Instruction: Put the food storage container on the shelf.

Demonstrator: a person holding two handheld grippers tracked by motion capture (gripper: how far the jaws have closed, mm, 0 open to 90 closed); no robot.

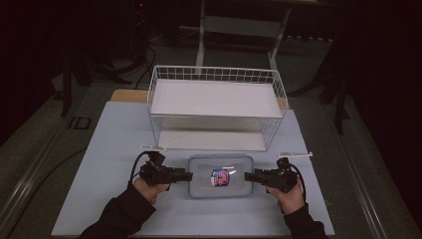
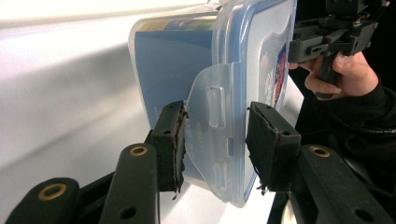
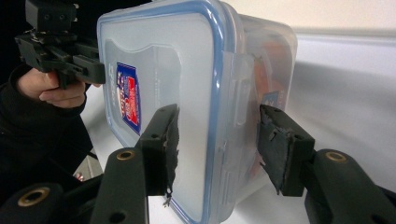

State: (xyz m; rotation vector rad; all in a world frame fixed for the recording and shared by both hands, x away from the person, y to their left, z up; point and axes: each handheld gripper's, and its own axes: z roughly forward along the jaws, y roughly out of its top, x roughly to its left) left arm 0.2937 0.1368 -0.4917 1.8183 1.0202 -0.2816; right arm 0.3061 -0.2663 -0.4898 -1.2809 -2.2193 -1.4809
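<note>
Left tool straddles lidded container end clip, right tool opposite end

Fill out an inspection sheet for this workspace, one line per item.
Surface: pale blue table top, matte.
Job's things: clear rectangular plastic food box with blue-rimmed lid, lying flat at the front; lid on, left side latch flap sticking out.
Clutter: white wire basket rack behind the box; two small white strips beside its feet.
Grippers: left hand-held gripper straddles the box's latch end, one pad at the flap, the other apart; right hand-held gripper straddles the opposite end, pads not pressing.
Cables: black cable loops from the left one.
Surroundings: dark room, grey floor, frame legs behind.
</note>
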